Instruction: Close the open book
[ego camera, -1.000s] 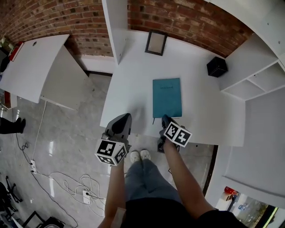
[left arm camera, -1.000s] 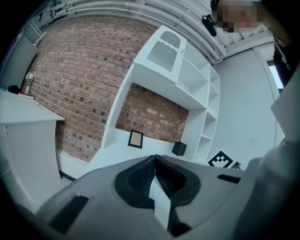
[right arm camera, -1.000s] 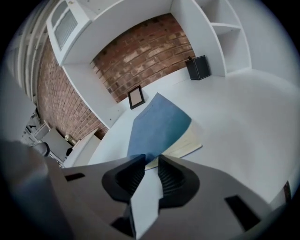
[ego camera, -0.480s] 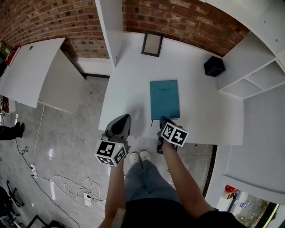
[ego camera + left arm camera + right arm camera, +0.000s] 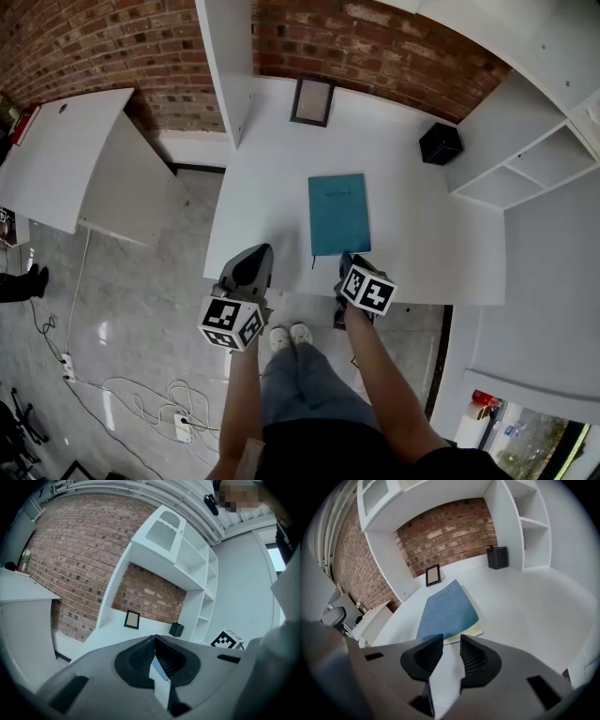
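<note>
A teal book (image 5: 338, 214) lies shut and flat on the white desk (image 5: 412, 216), its cream page edges showing at the near end in the right gripper view (image 5: 447, 611). My right gripper (image 5: 345, 258) hovers at the book's near edge by the desk front. Its jaws (image 5: 451, 639) are opening, with only bare desk between them. My left gripper (image 5: 261, 251) hangs at the desk's front left, away from the book. Its fingertips (image 5: 154, 637) meet with nothing held.
A small picture frame (image 5: 311, 101) leans on the brick wall at the back. A black box (image 5: 439, 143) sits at the back right beside white shelves (image 5: 525, 159). A white upright panel (image 5: 225, 66) bounds the desk's left. Cables (image 5: 141, 394) lie on the floor.
The head view has shifted a little, so the desk sits higher in the frame. The book stays shut and both grippers keep their places at the desk front.
</note>
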Demonstrator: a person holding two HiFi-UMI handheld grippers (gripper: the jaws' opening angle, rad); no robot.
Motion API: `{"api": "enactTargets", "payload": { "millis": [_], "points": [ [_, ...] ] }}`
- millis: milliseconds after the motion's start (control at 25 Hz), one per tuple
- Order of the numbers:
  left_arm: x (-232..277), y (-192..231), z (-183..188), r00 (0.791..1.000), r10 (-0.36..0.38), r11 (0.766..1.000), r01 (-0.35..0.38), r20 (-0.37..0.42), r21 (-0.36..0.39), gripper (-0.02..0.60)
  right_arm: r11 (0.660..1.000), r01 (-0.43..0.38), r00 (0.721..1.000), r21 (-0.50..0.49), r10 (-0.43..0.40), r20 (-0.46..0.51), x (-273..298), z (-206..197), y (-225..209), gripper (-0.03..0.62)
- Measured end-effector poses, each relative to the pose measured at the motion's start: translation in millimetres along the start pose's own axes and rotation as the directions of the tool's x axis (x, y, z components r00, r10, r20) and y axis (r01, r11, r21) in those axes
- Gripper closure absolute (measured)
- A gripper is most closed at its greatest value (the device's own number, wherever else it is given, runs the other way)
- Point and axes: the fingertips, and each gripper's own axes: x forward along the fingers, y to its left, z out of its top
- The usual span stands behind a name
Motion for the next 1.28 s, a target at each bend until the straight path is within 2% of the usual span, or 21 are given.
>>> {"api": "enactTargets", "payload": {
  "millis": [320, 440, 600, 800, 1000, 1120, 1280],
  "points": [
    [9, -17, 16, 0.999, -0.024, 0.999, 0.024, 0.023, 0.03, 0.574, 0.999, 0.033, 0.991, 0.002, -0.033, 0.128, -36, 34, -29, 0.486],
    [15, -27, 30, 0.998, -0.037, 0.998, 0.035, 0.044, 0.053, 0.574, 0.999, 0.03, 0.974, -0.034, -0.022, 0.225, -58, 63, -34, 0.514],
    [20, -40, 53, 0.995, -0.056, 0.995, 0.049, 0.078, 0.089, 0.574, 0.991, 0.051, 0.937, -0.123, -0.004, 0.35, -91, 105, -36, 0.555],
    [28, -59, 89, 0.988, -0.085, 0.987, 0.066, 0.126, 0.146, 0.574, 0.978, 0.078, 0.87, -0.193, 0.028, 0.492, -133, 152, -35, 0.586],
    [36, -76, 132, 0.978, -0.109, 0.971, 0.067, 0.178, 0.228, 0.574, 0.974, 0.087, 0.769, -0.21, 0.068, 0.635, -176, 197, -31, 0.594],
    [35, -84, 154, 0.971, -0.113, 0.965, 0.057, 0.21, 0.256, 0.574, 0.969, 0.062, 0.712, -0.238, 0.124, 0.691, -201, 214, -25, 0.594],
    [38, -92, 179, 0.962, -0.117, 0.958, 0.043, 0.248, 0.283, 0.574, 0.955, 0.052, 0.652, -0.293, 0.19, 0.734, -226, 234, -18, 0.594]
  ]
}}
